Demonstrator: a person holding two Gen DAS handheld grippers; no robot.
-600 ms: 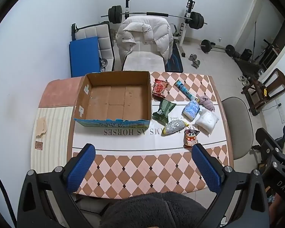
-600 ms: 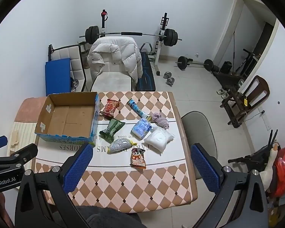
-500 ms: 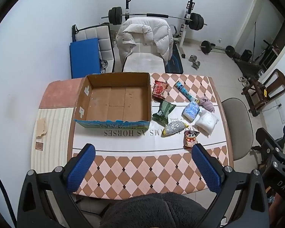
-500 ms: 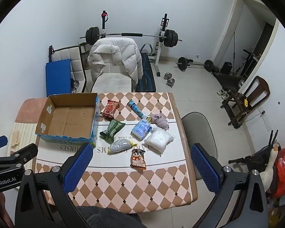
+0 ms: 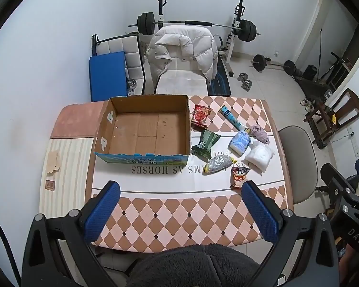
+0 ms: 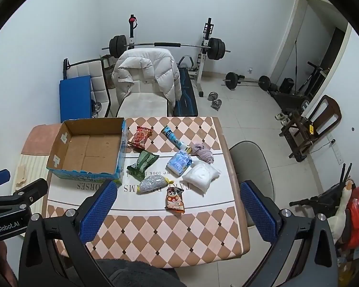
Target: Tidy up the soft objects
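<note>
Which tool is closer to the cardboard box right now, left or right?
Left, probably. The left tool hangs open above the table's near edge, roughly facing the cardboard box. The right tool sits further right, facing the packets, with the box off to its left.

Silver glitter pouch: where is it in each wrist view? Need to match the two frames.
Left wrist: the silver glitter pouch lies right of centre, off the near right corner of the cardboard box.
Right wrist: the pouch lies left of centre, just beyond the left blue finger pad.
Shared landmark: the cartoon snack bag, just nearer the camera and to its right in both.
</note>
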